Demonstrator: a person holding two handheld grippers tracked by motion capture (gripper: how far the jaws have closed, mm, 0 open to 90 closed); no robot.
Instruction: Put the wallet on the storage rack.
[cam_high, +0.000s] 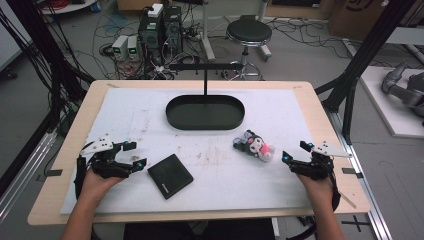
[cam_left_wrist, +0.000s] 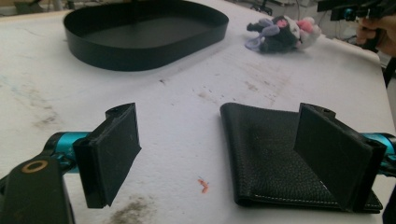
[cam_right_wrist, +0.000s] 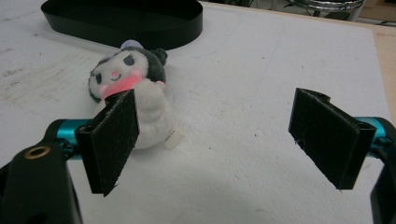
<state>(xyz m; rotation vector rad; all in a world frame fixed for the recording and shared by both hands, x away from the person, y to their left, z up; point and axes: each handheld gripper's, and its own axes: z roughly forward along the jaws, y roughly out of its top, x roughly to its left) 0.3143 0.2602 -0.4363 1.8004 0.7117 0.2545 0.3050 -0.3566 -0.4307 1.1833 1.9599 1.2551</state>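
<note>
1. Lying on the white mat (cam_high: 125, 120) of the wooden table (cam_high: 65, 150), a black oval tray (cam_high: 205, 112) sat toward the far middle, a T-shaped black stand (cam_high: 205, 75) rising at its far rim.
2. Black leather wallet (cam_high: 170, 175): flat on the mat, nearer the person than the tray and a little to its left.
3. Plush toy, black and white with pink (cam_high: 255, 144): lay on its side near the tray's right end, well apart from the wallet.
4. Left gripper (cam_high: 135, 155): held in the left hand (cam_high: 97, 182), jaws spread wide and empty, just beside the wallet's left edge.
5. Right gripper (cam_high: 296, 151): held in the right hand (cam_high: 315, 182), jaws spread wide and empty, near the toy's right side, not touching it.
</note>
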